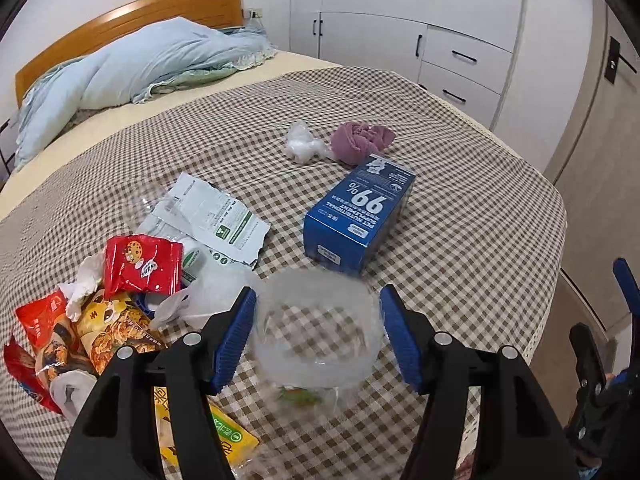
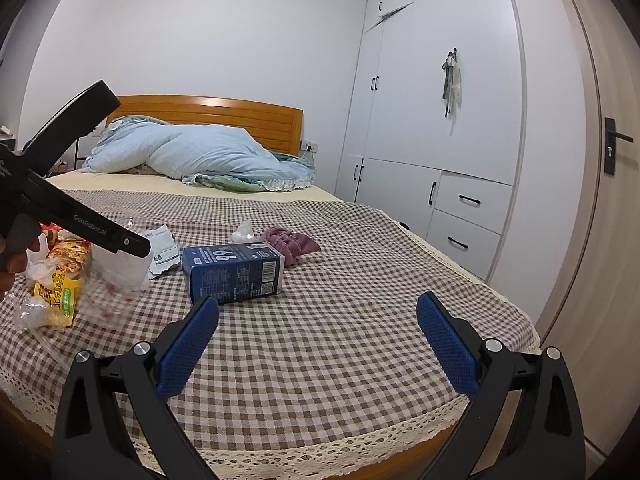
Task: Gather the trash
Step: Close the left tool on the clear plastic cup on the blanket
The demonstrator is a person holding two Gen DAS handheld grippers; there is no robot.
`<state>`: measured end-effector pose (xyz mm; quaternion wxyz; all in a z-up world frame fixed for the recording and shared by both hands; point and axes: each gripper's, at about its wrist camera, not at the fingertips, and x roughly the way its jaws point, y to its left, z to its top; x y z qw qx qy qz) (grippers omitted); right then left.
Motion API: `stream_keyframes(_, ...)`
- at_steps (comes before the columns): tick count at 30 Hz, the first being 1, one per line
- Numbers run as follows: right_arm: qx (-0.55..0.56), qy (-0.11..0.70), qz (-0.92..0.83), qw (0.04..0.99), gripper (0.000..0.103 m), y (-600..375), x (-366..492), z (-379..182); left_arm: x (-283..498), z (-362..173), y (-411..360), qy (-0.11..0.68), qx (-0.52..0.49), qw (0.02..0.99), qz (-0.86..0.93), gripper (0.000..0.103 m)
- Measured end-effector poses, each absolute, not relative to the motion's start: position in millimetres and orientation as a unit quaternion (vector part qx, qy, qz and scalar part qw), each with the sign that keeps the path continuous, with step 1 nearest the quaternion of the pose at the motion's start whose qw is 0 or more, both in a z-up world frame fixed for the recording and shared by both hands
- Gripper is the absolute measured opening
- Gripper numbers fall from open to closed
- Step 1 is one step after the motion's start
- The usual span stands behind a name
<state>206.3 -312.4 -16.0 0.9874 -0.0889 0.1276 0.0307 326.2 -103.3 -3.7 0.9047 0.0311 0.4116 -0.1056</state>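
Your left gripper (image 1: 318, 312) grasps a clear plastic cup (image 1: 316, 332): both blue pads (image 1: 236, 332) press on its sides, and the mouth faces the camera, so the checked cloth (image 1: 460, 240) shows through its wall. Something green and reddish sits low in the cup, too blurred to name. In the right wrist view the cup (image 2: 120, 276) hangs tilted under the left gripper's black arm, above the cloth's left side, with your fingers (image 2: 16, 256) on the handle at the frame edge. Your right gripper (image 2: 318, 316) is released, pads wide apart with nothing between them, low over the near end of the bed. The blue box (image 1: 356, 216) lies on its side just beyond the cup, closed as far as you can see; its contents cannot be told. Behind it lie a white wad (image 1: 302, 144) and a purple cloth (image 1: 362, 140), touching or nearly so. To the left of the cup the trash pile holds a torn white wrapper (image 1: 216, 216), a red packet (image 1: 140, 266), a yellow snack bag (image 1: 116, 328), an orange packet (image 1: 40, 320), crumpled white tissue (image 1: 82, 284), and a yellow-green packet (image 1: 216, 436) beneath the left finger. A blue quilt (image 1: 132, 68) is heaped by the headboard (image 1: 132, 12).
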Motion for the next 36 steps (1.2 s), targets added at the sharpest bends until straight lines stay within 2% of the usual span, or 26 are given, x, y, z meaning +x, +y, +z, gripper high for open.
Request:
stream_keyframes(9, -0.086, 0.127, 0.035, 0.988, 0.095, -312.5, 205.2, -15.6, 317.8, -15.9, -108.0, 0.44, 0.067, 0.89, -0.1, 0.061)
stream_keyframes(17, -0.086, 0.129, 0.035, 0.987, 0.095, -311.7, 207.4, -15.4, 325.7, -12.5, -108.1, 0.471, 0.056, 0.875, -0.1, 0.061)
stream_keyframes(18, -0.087, 0.129, 0.036, 0.987, 0.095, -310.8, 207.7, -15.3, 329.2, -11.2, -109.1, 0.476, 0.055, 0.872, -0.099, 0.062)
stream_keyframes(20, -0.088, 0.127, 0.037, 0.987, 0.095, -309.2, 206.9, -15.2, 338.3, -10.6, -113.2, 0.496, 0.055, 0.861, -0.097, 0.07)
stream_keyframes(27, -0.091, 0.13, 0.038, 0.987, 0.095, -308.9, 207.5, -17.5, 351.1, -13.4, -117.9, 0.522, 0.041, 0.85, -0.062, 0.071)
stream_keyframes(29, -0.091, 0.134, 0.037, 0.986, 0.095, -309.1, 208.0, -18.5, 347.3, -12.6, -115.0, 0.517, 0.038, 0.853, -0.06, 0.059)
stream_keyframes(30, -0.089, 0.137, 0.037, 0.986, 0.095, -309.0, 208.9, -19.2, 345.4, -11.4, -113.8, 0.513, 0.039, 0.855, -0.062, 0.056)
stream_keyframes(32, -0.086, 0.145, 0.037, 0.985, 0.095, -307.9, 210.6, -20.7, 339.5, -8.0, -108.2, 0.505, 0.033, 0.86, -0.066, 0.052)
stream_keyframes(36, -0.086, 0.161, 0.037, 0.982, 0.095, -294.8, 214.5, -23.5, 320.4, 1.9, -86.5, 0.472, 0.002, 0.879, -0.072, 0.052)
